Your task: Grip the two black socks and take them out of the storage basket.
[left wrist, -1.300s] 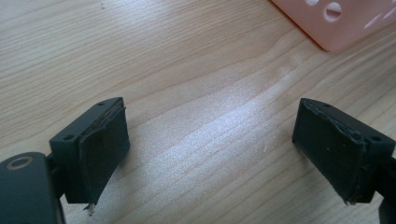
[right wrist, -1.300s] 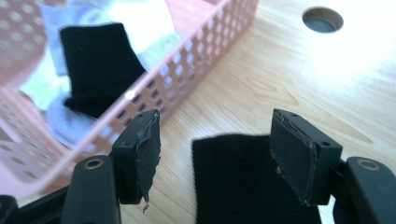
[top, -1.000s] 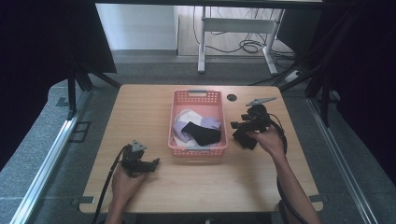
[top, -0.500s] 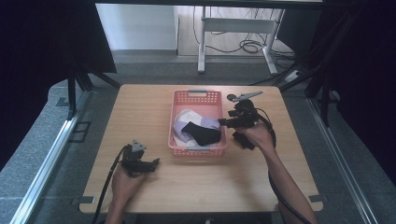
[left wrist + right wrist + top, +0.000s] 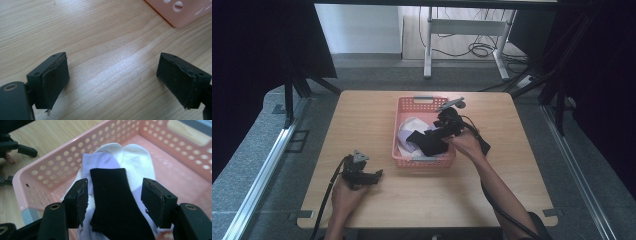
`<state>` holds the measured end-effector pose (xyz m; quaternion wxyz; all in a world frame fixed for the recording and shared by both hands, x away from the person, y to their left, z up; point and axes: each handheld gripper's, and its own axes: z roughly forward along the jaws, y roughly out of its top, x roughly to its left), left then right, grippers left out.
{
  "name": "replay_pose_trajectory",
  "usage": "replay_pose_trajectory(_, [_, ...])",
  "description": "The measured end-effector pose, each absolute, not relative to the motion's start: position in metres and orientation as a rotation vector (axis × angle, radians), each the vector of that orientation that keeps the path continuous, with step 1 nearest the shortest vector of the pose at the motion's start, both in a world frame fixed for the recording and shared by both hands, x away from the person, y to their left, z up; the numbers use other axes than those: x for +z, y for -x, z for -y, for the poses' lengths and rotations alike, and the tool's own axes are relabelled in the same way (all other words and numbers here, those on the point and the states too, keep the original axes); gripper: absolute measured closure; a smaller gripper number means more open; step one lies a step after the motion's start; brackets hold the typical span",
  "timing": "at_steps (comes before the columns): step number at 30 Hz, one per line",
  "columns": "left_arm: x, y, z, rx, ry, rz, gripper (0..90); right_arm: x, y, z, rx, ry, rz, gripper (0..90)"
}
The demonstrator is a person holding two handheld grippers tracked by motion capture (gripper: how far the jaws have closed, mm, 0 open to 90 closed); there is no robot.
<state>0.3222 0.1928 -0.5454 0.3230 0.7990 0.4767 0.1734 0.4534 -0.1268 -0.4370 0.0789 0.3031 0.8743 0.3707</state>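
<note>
**Socks in the basket: right gripper lining up on the black one**

Socks lie in the pink basket (image 5: 402,159) at the centre of the high view, on the wooden table (image 5: 362,115). Your right gripper (image 5: 438,131) hangs over the basket's right half. In the right gripper view, its jaws stand either side of the black sock (image 5: 112,200), which lies on top of the white socks (image 5: 135,157) in the middle of the frame. The jaws have just been closing, but a gap shows between each pad and the sock's edges, so nothing is pinched yet. Whether the pads are down at cloth level or above it, you cannot tell from these frames.

Your left gripper (image 5: 371,176) rests on the table at the lower left of the high view, well apart from the basket. In the left gripper view, its jaws are spread wide over bare wood, with a corner of the basket at the upper right.

By the look of it, you are in the approach to a pick-up of the black sock. The next move calls for lowering the pads to the cloth, then closing them on the black sock alone. Take care that you don't gather the white sock beneath it. Keep the jaws off the basket's perforated wall at the left of the right gripper view.
</note>
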Motion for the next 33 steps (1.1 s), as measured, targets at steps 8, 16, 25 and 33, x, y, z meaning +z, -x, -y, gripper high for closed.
replay_pose_trajectory(8, [-0.545, -0.322, -0.193, 0.454, -2.101, -1.248, 10.4, -0.457, -0.462, 0.097, 1.057, -0.887, -2.676, 42.9])
replay_pose_trajectory(16, [-0.545, -0.322, -0.193, 0.456, -2.102, -1.247, 10.4, -0.475, -0.473, 0.077, 0.961, -0.895, -2.725, 44.5])
replay_pose_trajectory(25, [-0.545, -0.322, -0.193, 0.454, -2.102, -1.248, 10.5, -0.498, -0.479, 0.06, 0.763, -0.885, -2.757, 54.3])
replay_pose_trajectory(33, [-0.545, -0.322, -0.193, 0.454, -2.102, -1.248, 10.4, -0.495, -0.477, 0.061, 0.727, -0.937, -2.707, 79.6])
